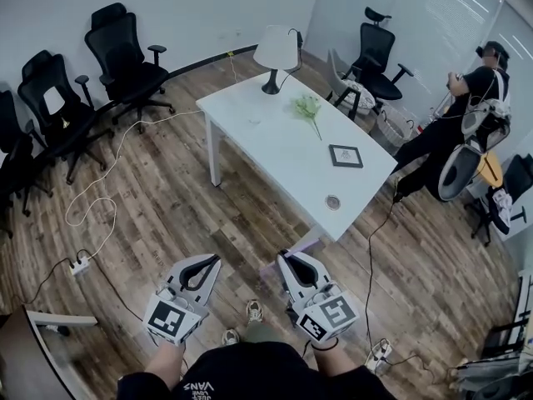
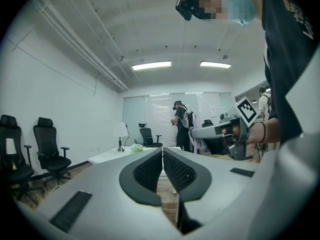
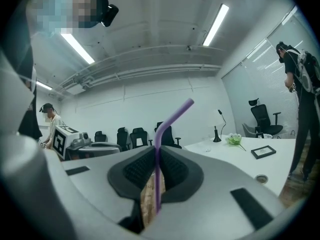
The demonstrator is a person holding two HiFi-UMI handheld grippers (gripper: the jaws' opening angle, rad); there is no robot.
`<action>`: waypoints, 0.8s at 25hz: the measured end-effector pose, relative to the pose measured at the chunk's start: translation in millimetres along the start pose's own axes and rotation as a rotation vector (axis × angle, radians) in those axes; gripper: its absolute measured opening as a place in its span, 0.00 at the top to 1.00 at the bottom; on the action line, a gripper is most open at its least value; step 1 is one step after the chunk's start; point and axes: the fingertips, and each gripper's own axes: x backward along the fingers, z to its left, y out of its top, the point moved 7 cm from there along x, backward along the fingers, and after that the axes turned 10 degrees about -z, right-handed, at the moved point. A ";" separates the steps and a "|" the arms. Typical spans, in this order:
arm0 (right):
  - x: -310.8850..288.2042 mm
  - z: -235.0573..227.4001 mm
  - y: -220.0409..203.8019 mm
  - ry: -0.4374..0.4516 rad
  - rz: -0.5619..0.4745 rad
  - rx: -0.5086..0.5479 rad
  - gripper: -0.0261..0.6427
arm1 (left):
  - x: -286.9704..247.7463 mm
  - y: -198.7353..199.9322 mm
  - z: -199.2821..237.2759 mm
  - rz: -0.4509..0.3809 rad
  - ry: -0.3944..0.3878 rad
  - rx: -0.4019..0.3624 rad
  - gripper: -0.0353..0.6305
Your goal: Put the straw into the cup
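A purple bendable straw [image 3: 157, 174] is held upright between the narrowly set jaws of the right gripper [image 3: 156, 155], and its bent top leans toward two o'clock. The jaws of the left gripper [image 2: 162, 153] are pressed together with nothing between them. In the head view a white table [image 1: 266, 136] is seen at twelve o'clock from both grippers. A lamp [image 1: 275, 57], a green plant [image 1: 308, 107], a framed picture [image 1: 346, 155] and a small round object [image 1: 333, 202] are placed on it. Another person [image 1: 466, 115] is seen at two o'clock.

Grey left gripper [image 1: 211, 261] and right gripper [image 1: 284, 258], black ribbed fingers [image 2: 150, 171], black-and-white marker cubes [image 1: 173, 317], black top [image 1: 250, 375], wristband [image 1: 325, 346].
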 end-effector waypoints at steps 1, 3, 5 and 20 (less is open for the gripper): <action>-5.3 -5.6 1.0 0.006 0.001 0.000 0.90 | -5.1 -3.0 3.0 0.003 -0.001 0.001 0.92; -14.5 -16.9 0.7 0.012 0.003 -0.006 0.90 | -16.6 -4.1 8.6 -0.005 0.004 0.007 0.92; -22.8 -27.8 1.9 0.021 0.003 -0.003 0.90 | -29.5 -2.0 13.0 -0.019 0.012 0.009 0.92; -63.6 -99.3 5.1 0.098 0.009 -0.007 0.90 | -96.3 -10.9 32.9 0.002 0.076 -0.023 0.92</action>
